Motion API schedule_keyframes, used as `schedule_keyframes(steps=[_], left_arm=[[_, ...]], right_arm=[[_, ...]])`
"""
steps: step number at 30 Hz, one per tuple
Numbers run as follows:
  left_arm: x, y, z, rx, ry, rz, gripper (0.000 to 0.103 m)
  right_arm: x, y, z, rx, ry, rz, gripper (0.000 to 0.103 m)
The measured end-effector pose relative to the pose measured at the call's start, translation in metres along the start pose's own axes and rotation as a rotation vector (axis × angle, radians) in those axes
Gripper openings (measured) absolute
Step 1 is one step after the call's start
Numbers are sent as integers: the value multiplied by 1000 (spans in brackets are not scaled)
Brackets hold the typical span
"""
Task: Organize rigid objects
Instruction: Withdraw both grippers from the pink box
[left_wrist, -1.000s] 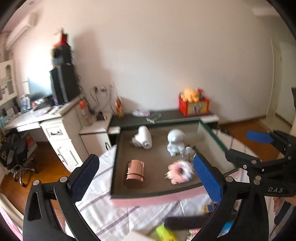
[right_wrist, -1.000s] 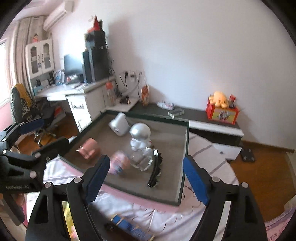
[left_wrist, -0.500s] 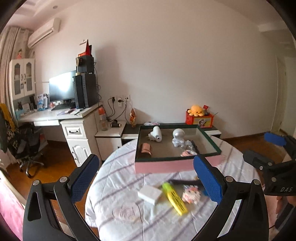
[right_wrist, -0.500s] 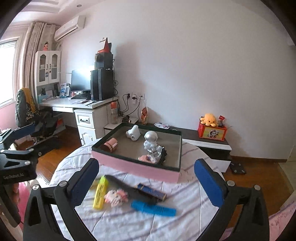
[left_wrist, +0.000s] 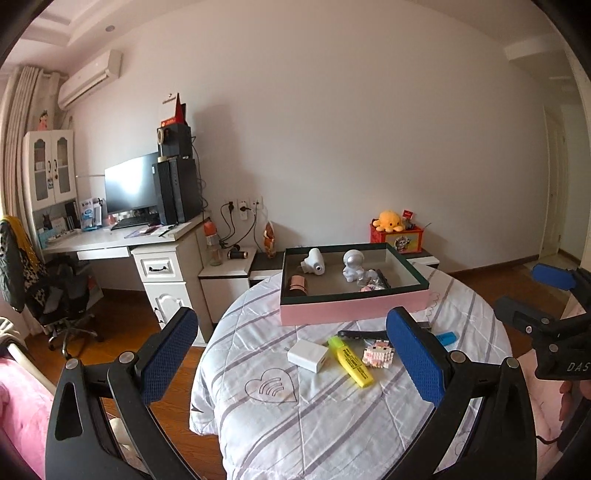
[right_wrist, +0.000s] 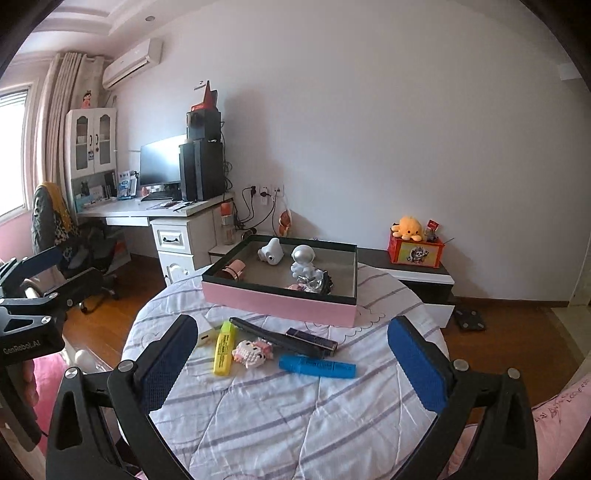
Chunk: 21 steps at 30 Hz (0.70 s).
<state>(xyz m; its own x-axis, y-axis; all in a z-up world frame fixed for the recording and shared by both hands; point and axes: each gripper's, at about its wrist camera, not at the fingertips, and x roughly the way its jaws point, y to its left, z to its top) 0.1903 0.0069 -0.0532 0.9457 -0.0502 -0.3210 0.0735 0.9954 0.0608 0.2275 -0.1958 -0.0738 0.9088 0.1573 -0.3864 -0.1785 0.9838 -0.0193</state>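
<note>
Both grippers hang over the near edge of a round table (right_wrist: 369, 424) with a striped white cloth. The left gripper (left_wrist: 291, 354) and the right gripper (right_wrist: 291, 362) each have their blue-padded fingers spread wide, with nothing between them.

A pink-sided tray (right_wrist: 280, 301) with a dark rim sits at the far edge; it holds a white camera toy (right_wrist: 271, 252), a silver astronaut (right_wrist: 302, 261), a copper cup (right_wrist: 232, 268) on its side, and small glittery pieces near its right wall.

In the table's middle lie a yellow marker (right_wrist: 224, 348), a pink-and-white brick figure (right_wrist: 253, 352), a blue marker (right_wrist: 317, 366), a long black bar (right_wrist: 273, 338), a dark flat case (right_wrist: 312, 339) and a white charger (left_wrist: 308, 355).
</note>
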Motion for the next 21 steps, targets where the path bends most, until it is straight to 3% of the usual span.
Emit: schedule_keyframes(steps=[11,21], left_arm=[[-8,13,-10,-19,21,21,103],[10,17,-19,-22,67,39,103]], right_arm=[[-18,9,-10,-11,10,-12,103],[-6,3,-16,-2,46,-23,103]])
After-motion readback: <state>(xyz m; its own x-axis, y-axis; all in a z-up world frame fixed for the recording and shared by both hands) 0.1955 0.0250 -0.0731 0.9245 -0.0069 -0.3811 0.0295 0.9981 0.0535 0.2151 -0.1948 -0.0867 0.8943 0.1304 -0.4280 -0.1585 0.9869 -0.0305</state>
